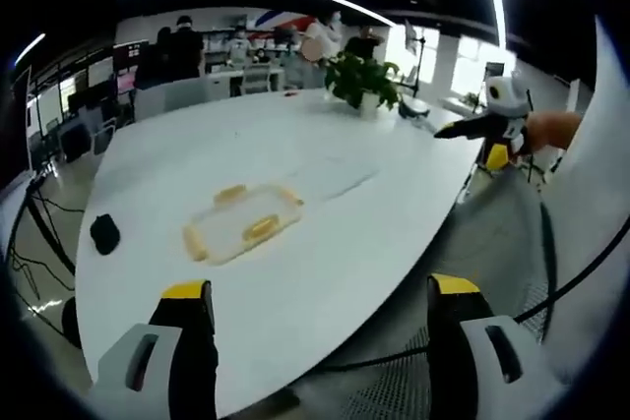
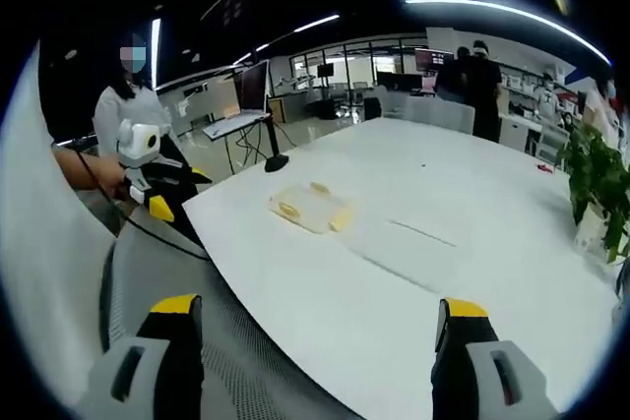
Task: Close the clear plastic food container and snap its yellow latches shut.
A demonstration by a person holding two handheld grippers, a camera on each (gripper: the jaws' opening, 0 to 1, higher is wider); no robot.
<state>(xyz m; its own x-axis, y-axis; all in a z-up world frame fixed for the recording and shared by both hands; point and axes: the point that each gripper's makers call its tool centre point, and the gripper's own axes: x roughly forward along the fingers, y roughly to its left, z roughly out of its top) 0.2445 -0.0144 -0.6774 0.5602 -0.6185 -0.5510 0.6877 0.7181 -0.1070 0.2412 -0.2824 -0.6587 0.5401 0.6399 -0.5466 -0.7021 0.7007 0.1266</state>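
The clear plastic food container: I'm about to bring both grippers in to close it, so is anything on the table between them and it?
Nothing visible blocks either approach. In the left gripper view, bare white table lies between the left gripper and the container; the small black object sits off to the side. In the right gripper view, bare tabletop lies between the right gripper and it.

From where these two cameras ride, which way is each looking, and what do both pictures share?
Left gripper view: rides the left gripper, looks across the white table at the container; own open jaws below, right gripper at right.
Right gripper view: rides the right gripper, looks across the same table at the container; own open jaws below, left gripper at left.
Shared: table, container, potted plant.
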